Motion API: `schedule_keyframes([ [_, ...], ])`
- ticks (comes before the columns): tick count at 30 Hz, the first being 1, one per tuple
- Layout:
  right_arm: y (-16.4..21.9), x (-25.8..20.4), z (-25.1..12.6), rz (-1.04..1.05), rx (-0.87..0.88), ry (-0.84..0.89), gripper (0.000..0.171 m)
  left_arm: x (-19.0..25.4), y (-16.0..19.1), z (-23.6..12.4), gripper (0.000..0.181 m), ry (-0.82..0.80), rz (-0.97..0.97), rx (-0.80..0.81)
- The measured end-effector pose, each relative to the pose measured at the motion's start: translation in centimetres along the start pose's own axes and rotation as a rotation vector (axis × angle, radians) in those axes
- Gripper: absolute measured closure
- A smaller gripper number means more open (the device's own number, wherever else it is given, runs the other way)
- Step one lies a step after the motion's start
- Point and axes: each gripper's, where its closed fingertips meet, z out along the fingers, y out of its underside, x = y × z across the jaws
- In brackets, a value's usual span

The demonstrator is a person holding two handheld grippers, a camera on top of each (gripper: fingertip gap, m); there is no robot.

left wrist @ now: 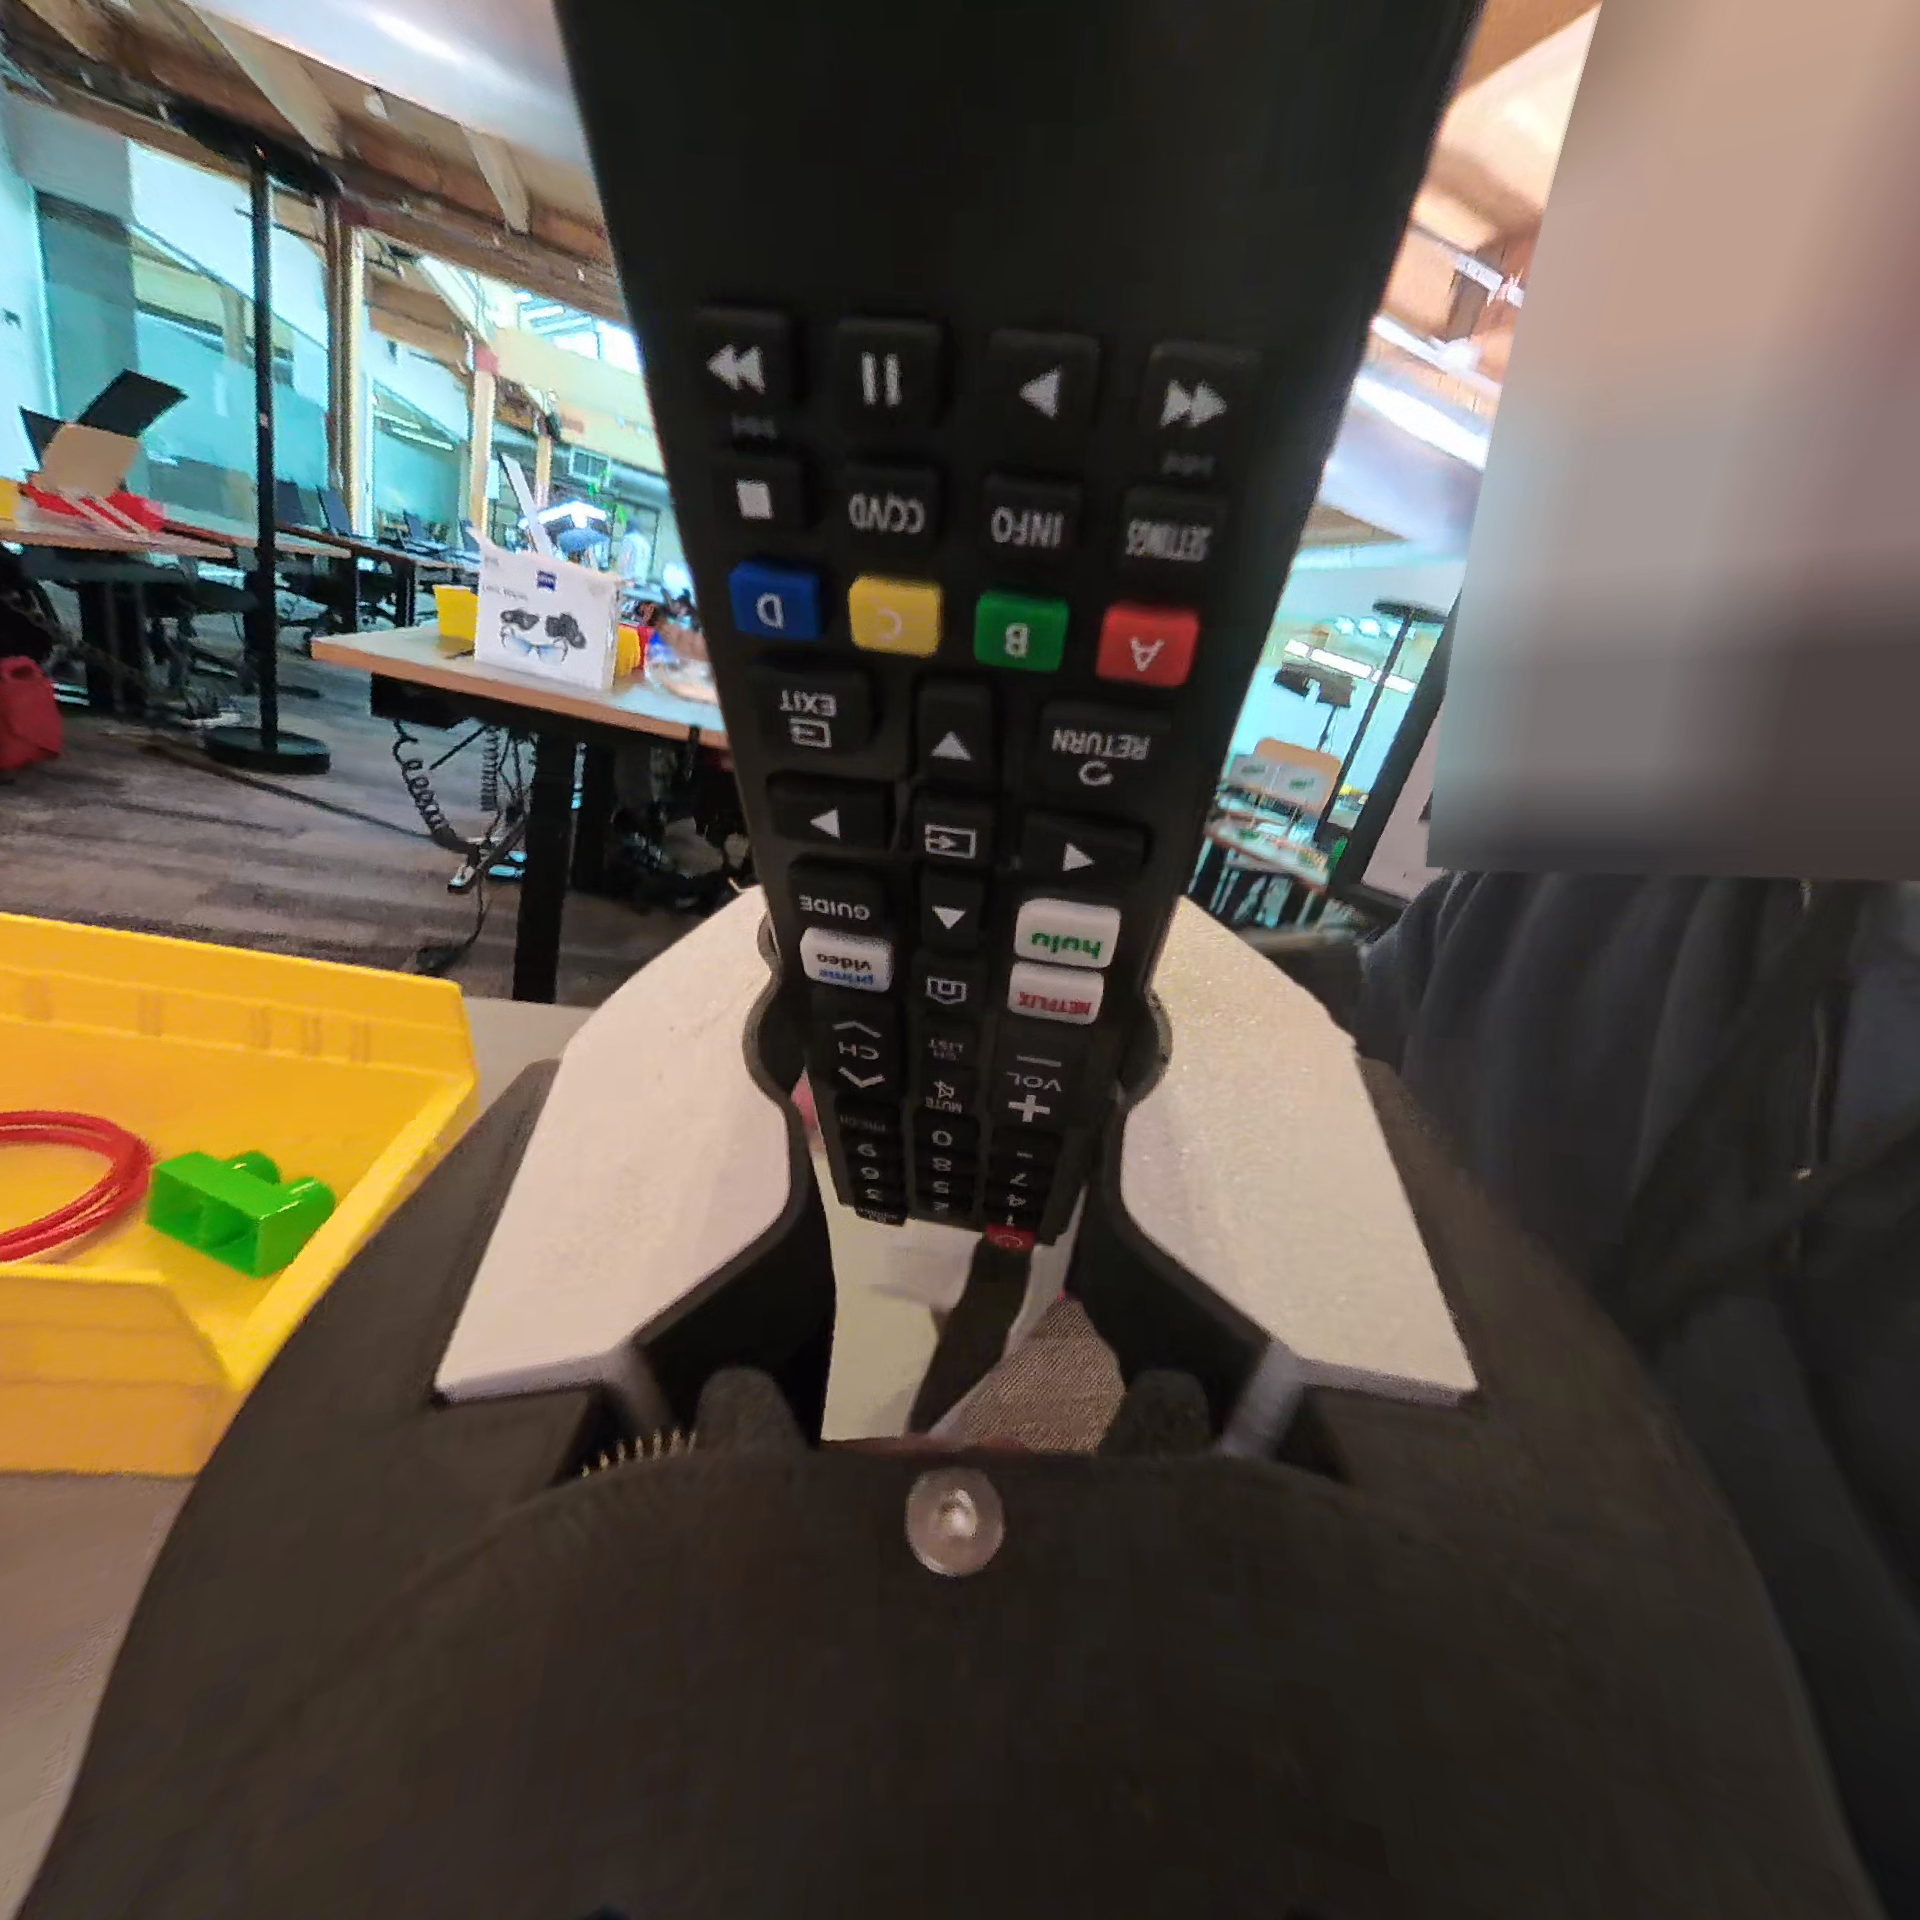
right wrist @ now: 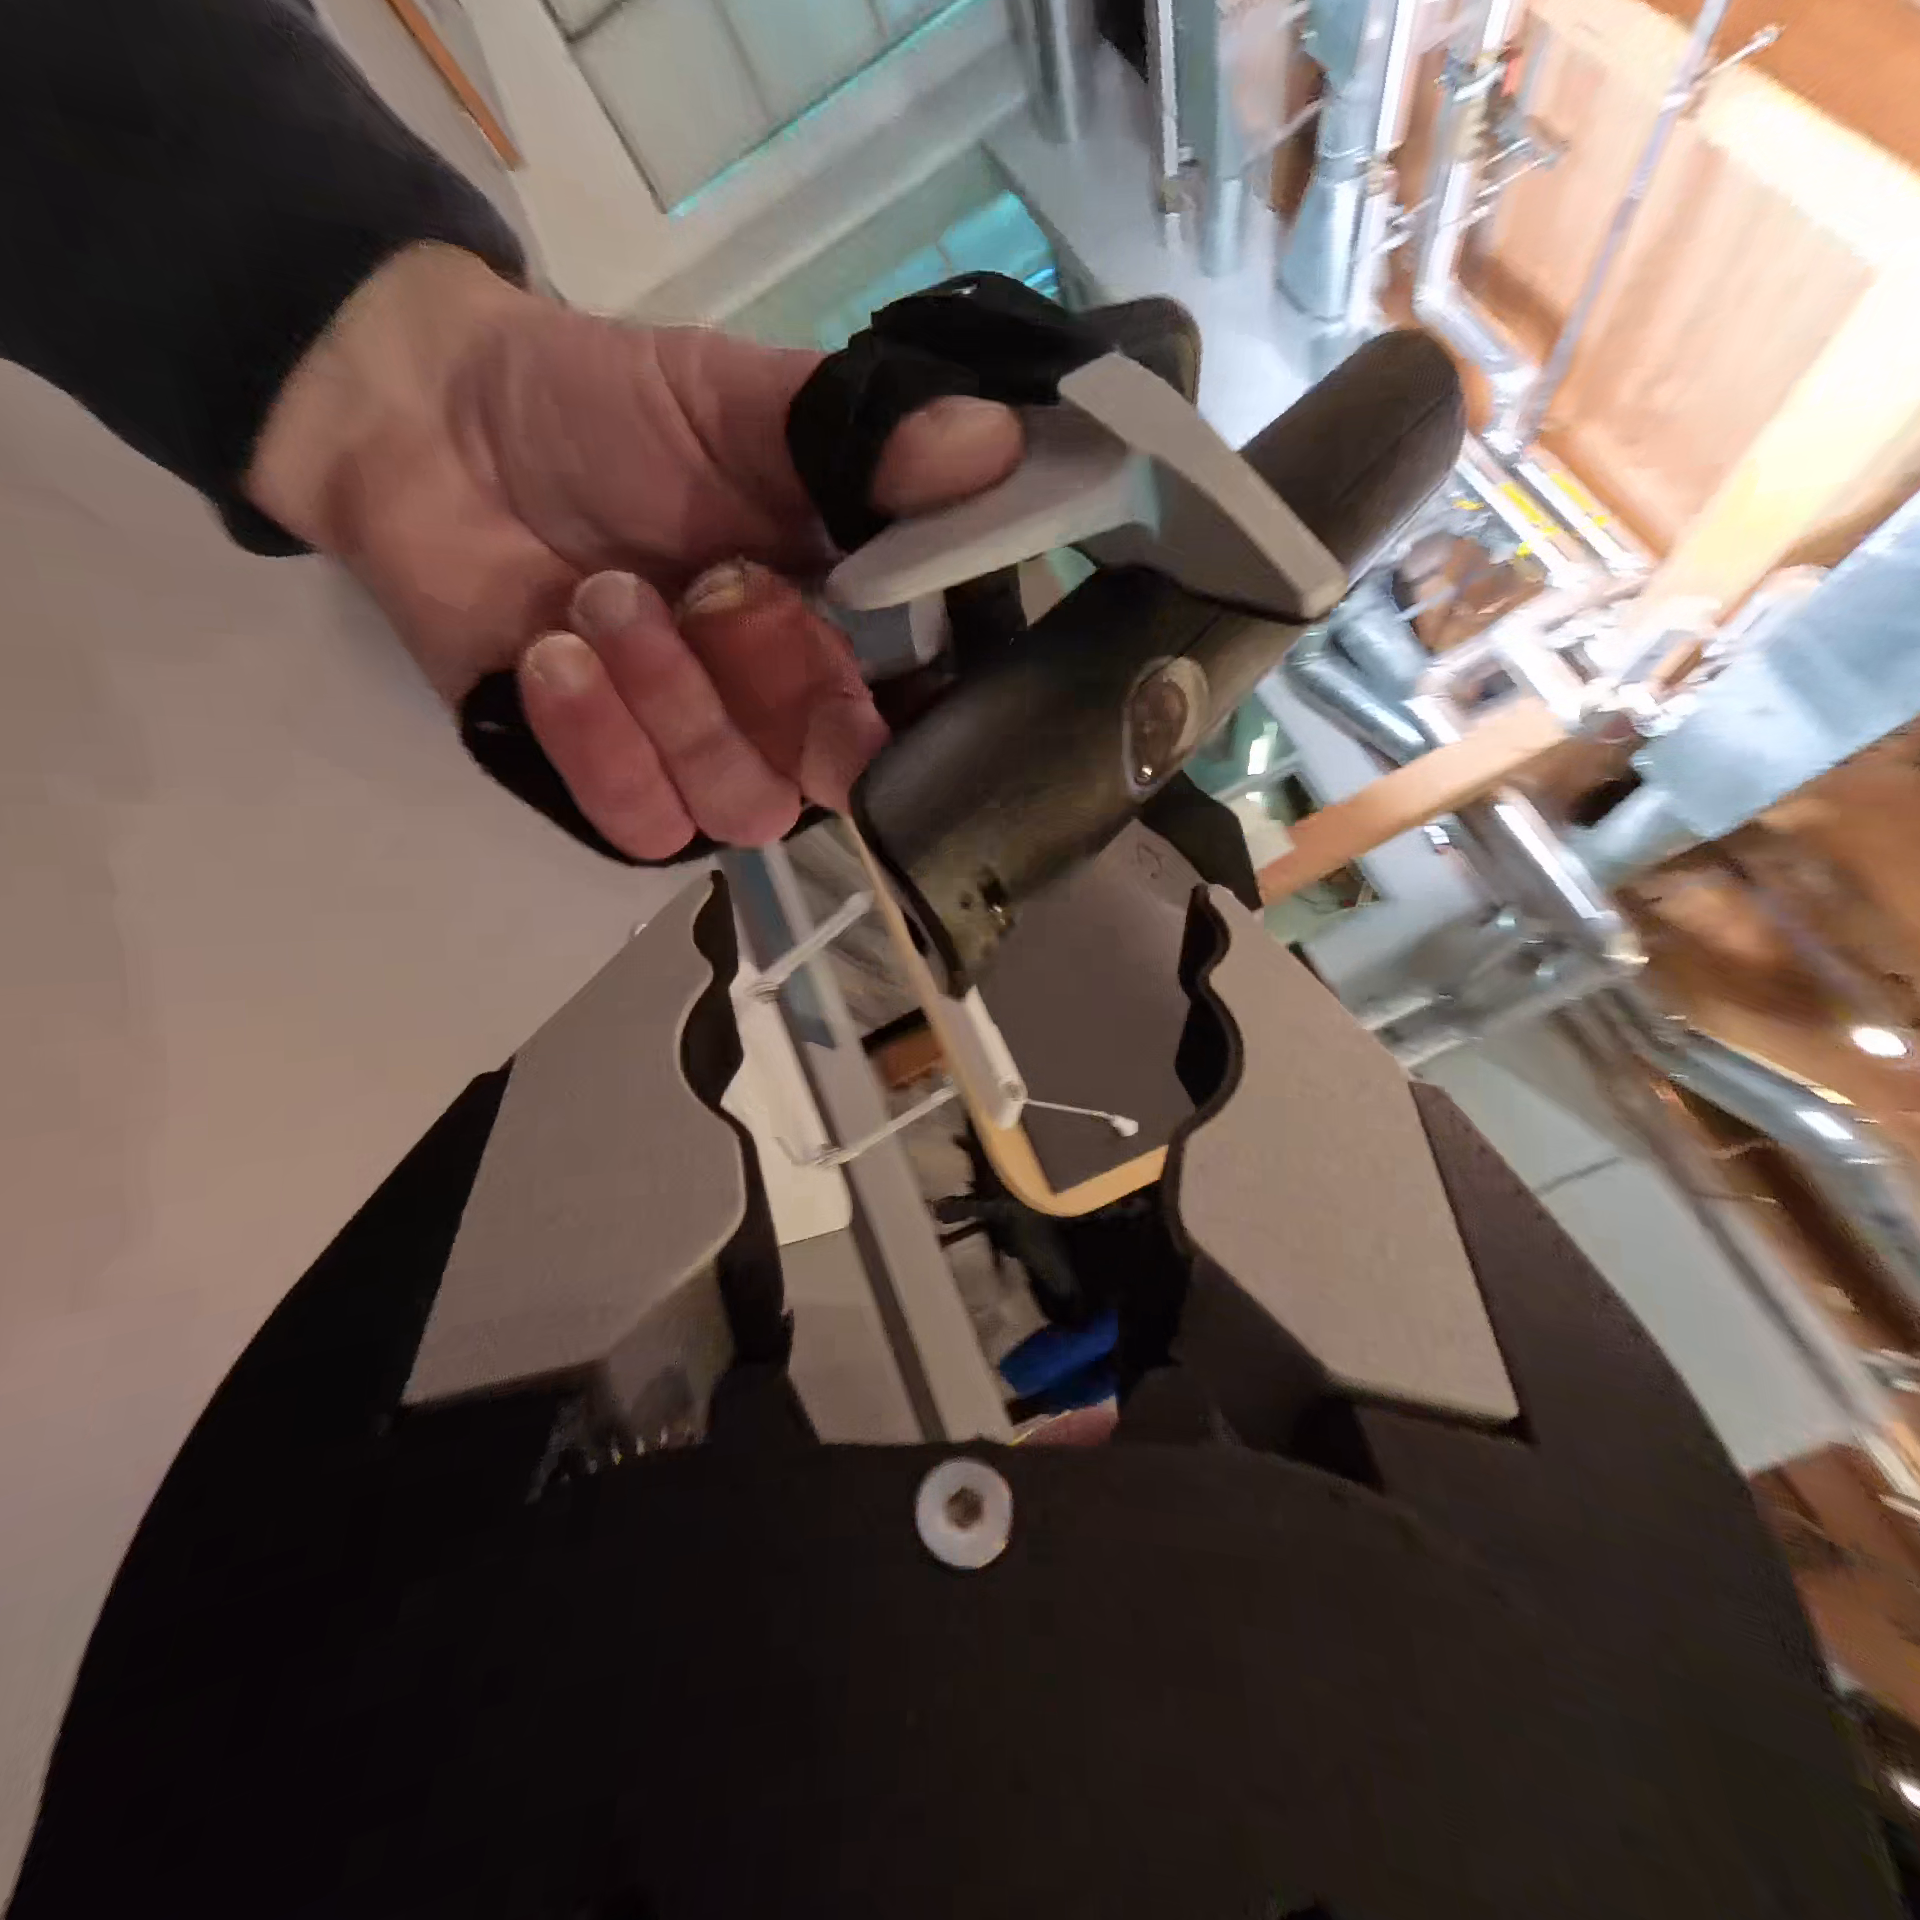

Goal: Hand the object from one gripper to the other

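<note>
Left wrist view: left gripper (left wrist: 956,1049) clamped on a black TV remote (left wrist: 966,623), which runs up to 12 o'clock with its button face to the camera: coloured key row mid-body, white keys near the pads. Yellow bin (left wrist: 343,1049) at 9 o'clock holds a red wire coil (left wrist: 62,1179) and a green block (left wrist: 239,1205).

Right wrist view only: right gripper (right wrist: 961,1023) spread wide, holding nothing; at 12 o'clock a hand (right wrist: 582,582) holds the other gripper. Remote not clearly visible there.
</note>
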Motion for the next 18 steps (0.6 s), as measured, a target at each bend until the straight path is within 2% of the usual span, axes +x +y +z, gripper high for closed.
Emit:
schedule_keyframes([
  [5, -0.7, 1.4, 0.7, -0.105, -0.029, 0.151, 0.117, 0.7, -0.1, 1.1, 0.122, 0.032, -0.065, 0.056],
  [7, -0.8, 1.6, 0.7, -0.116, -0.032, 0.15, 0.123, 0.6, -0.3, 1.0, 0.122, 0.036, -0.081, 0.087],
  [12, -0.1, 3.2, 0.0, -0.088, -0.08, 0.154, 0.151, -0.2, -0.3, 0.6, 0.122, 0.042, -0.161, 0.138],
  [17, 0.0, 3.7, -0.4, -0.133, -0.085, 0.208, 0.149, -0.6, -0.1, 0.7, 0.124, 0.027, -0.174, 0.158],
  [18, -0.3, 4.0, -0.6, -0.14, -0.071, 0.231, 0.136, -0.6, -0.1, 0.7, 0.124, 0.029, -0.174, 0.16],
])
